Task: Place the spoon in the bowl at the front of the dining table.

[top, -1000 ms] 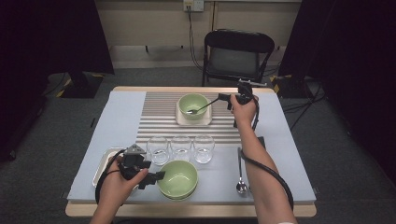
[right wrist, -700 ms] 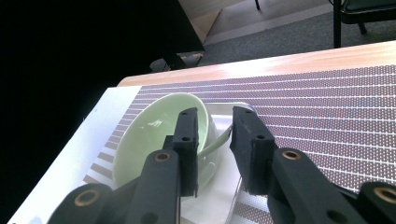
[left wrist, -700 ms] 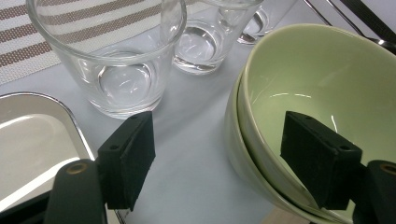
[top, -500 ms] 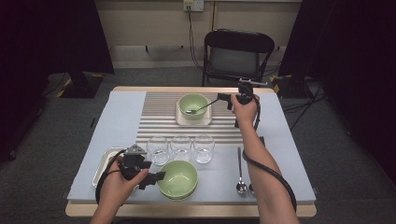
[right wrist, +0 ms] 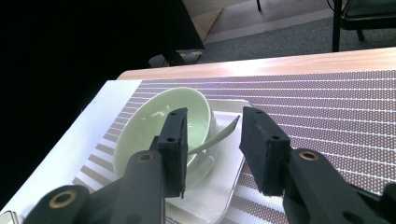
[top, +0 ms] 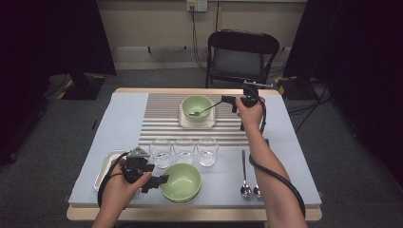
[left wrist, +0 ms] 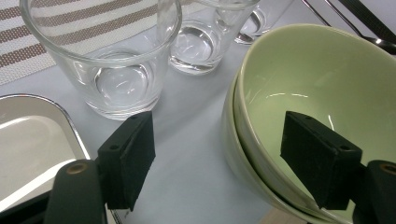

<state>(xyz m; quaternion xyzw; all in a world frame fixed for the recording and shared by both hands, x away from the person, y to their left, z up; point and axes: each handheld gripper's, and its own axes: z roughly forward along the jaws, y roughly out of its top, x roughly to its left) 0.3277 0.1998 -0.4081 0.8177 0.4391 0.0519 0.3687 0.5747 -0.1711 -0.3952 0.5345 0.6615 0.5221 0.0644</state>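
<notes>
Since half a second ago barely anything moved: the right gripper (top: 227,100) stays upper middle, jaws apart around the spoon (right wrist: 219,134) handle leaning in the far bowl (top: 196,107), so I'd guess it's just let go. Left gripper (top: 159,181), also open, straddles the near bowl (top: 181,182) rim. Striped mat (top: 161,114), pale cloth, dark room, empty chair (top: 243,52).

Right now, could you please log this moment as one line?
right gripper: open, behind metal spoon in far pale green bowl | left gripper: open, straddling rim of near stacked green bowls

A black chair (top: 243,56) stands behind the table (top: 294,142) on grey carpet, flanked by dark curtains (top: 57,38).
</notes>
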